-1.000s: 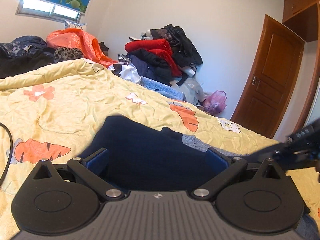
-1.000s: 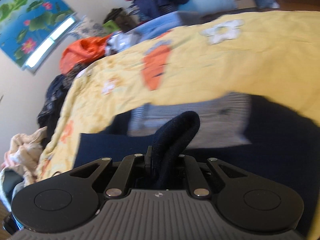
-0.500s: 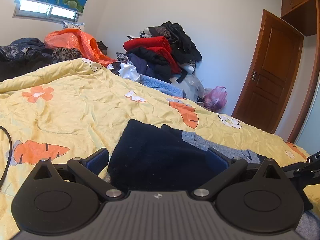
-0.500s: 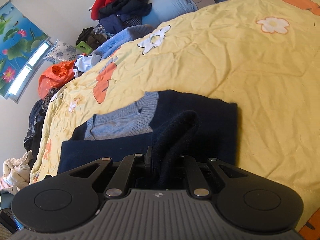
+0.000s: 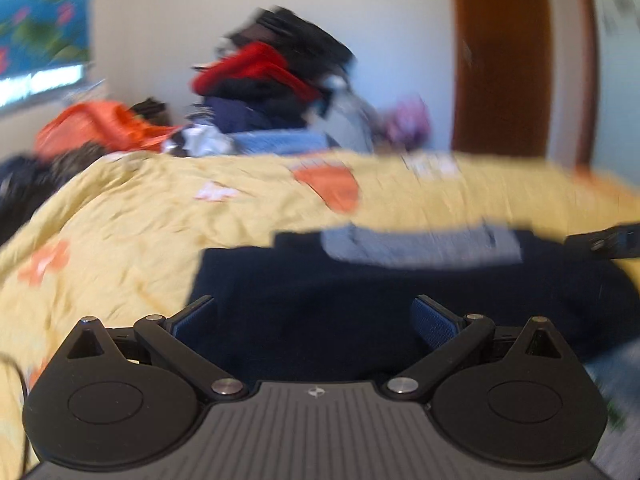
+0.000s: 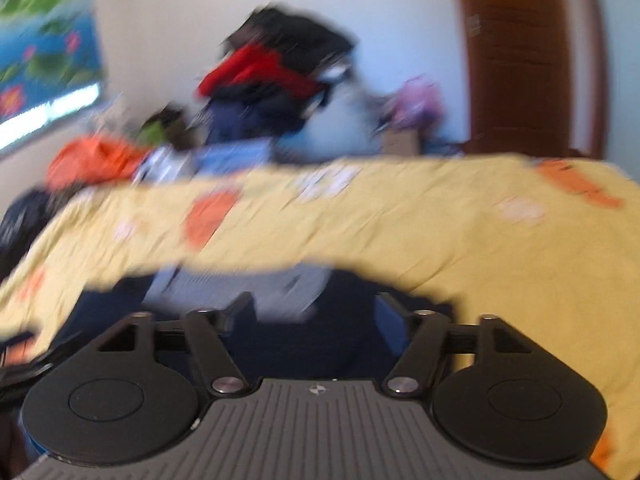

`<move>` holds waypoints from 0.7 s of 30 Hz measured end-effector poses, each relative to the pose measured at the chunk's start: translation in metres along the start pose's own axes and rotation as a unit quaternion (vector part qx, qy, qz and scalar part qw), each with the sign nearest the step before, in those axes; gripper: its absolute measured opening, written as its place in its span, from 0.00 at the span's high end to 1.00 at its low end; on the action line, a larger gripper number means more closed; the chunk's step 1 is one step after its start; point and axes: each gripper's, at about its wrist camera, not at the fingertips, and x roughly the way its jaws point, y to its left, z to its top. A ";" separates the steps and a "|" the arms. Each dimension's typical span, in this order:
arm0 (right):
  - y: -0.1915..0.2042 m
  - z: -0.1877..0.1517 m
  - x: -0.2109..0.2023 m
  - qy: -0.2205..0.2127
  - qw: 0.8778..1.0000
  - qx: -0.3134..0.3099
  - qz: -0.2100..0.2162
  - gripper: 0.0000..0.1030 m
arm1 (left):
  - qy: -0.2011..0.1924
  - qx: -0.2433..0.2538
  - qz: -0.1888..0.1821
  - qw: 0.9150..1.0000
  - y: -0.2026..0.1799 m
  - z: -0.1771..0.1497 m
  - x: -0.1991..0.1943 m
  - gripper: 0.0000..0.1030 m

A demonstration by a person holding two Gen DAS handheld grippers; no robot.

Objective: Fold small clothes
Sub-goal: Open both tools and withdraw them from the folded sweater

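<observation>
A navy garment (image 5: 360, 280) with a grey-blue knit panel (image 5: 420, 246) lies flat on the yellow quilt (image 5: 140, 220). My left gripper (image 5: 312, 308) hovers open over its near edge, with only flat cloth below the fingers. In the left wrist view, the tip of my right gripper (image 5: 608, 240) shows at the garment's right side. In the right wrist view, my right gripper (image 6: 314, 300) has its jaws opening over the navy garment (image 6: 312, 348), near the knit panel (image 6: 240, 284). No fabric is pinched between them. Both views are motion-blurred.
A tall pile of red, black and navy clothes (image 5: 272, 80) stands behind the bed against the wall. An orange bag (image 5: 92, 128) lies at the back left. A brown door (image 5: 500, 60) is at the right. Bare quilt (image 6: 500, 248) spreads to the right of the garment.
My right gripper has let go of the navy fold that it pinched and its jaws have spread. Both grippers have swung and rolled level, so both views now face the clothes pile.
</observation>
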 end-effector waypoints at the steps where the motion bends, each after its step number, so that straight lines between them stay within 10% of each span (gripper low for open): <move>1: 0.005 -0.009 0.010 0.011 1.000 -0.006 -0.017 0.34 | 0.010 0.023 0.000 1.000 -0.006 -0.003 0.005 0.00; 10: 0.017 -0.036 -0.004 -0.003 0.995 -0.013 -0.099 0.26 | 0.069 -0.042 -0.056 0.995 0.018 -0.016 0.028 0.00; 21: 0.013 -0.077 -0.026 0.023 0.994 -0.011 -0.102 0.00 | 0.068 -0.027 -0.016 0.997 0.006 -0.017 -0.010 0.00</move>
